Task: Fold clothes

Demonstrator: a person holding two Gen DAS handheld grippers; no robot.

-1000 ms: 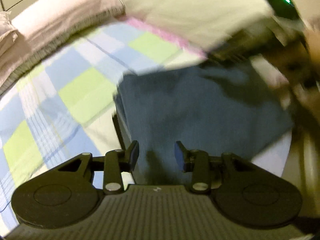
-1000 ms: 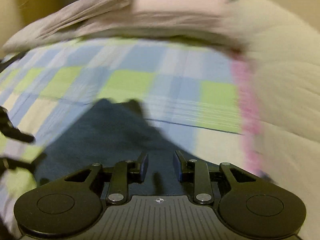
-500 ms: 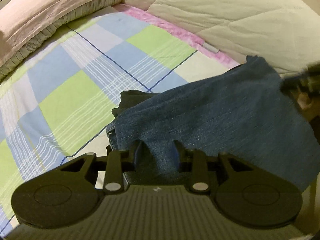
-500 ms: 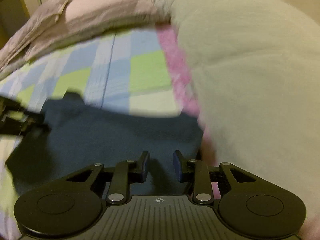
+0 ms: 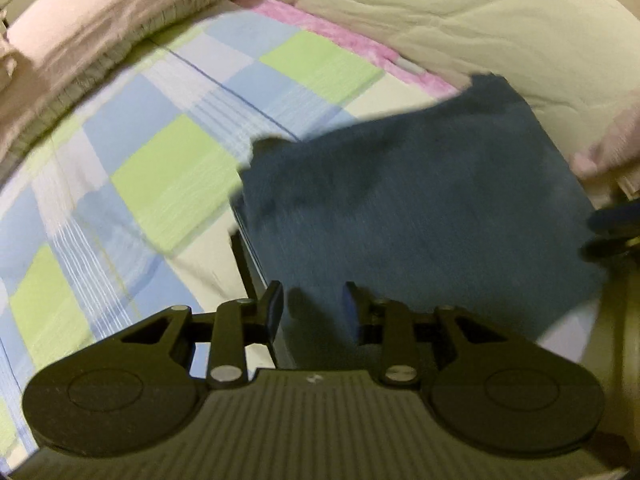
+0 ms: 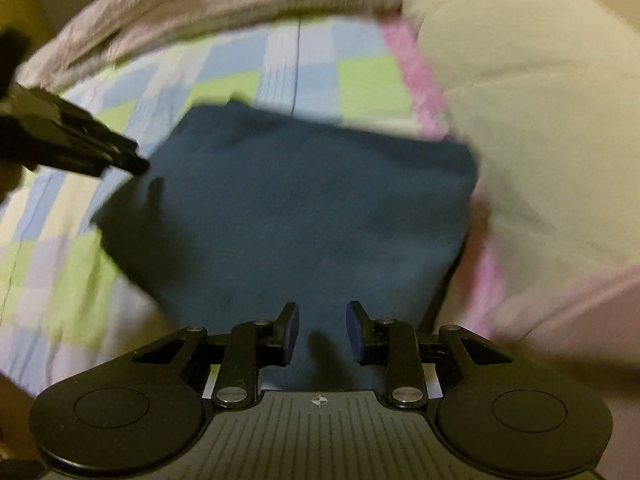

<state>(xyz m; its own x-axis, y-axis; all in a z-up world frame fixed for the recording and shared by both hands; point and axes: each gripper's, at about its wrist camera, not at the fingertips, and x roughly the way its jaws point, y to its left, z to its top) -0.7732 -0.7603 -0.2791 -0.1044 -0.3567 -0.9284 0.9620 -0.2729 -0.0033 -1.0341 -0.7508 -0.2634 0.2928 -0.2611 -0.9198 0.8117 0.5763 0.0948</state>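
A folded dark blue denim garment (image 5: 420, 208) lies flat on the checked bed sheet (image 5: 168, 176), its far corner against the cream quilt. My left gripper (image 5: 313, 312) is open at the garment's near left edge, with nothing pinched between its fingers. The right gripper (image 5: 612, 232) shows at the far right of that view, beside the garment's right edge. In the right wrist view the same garment (image 6: 312, 208) fills the middle. My right gripper (image 6: 322, 332) is open over its near edge. The left gripper (image 6: 72, 140) points at the garment's left corner. Both views are motion-blurred.
A pink pillow (image 5: 100, 28) lies along the head of the bed. A thick cream quilt (image 6: 540, 100) with a pink border strip (image 6: 416, 76) is bunched on the right. The green, blue and white sheet (image 6: 60, 264) lies bare to the left of the garment.
Both grippers have drawn back from the garment, which now rests flat on the sheet. The right view has swung so the garment sits in its centre. Both stay open.
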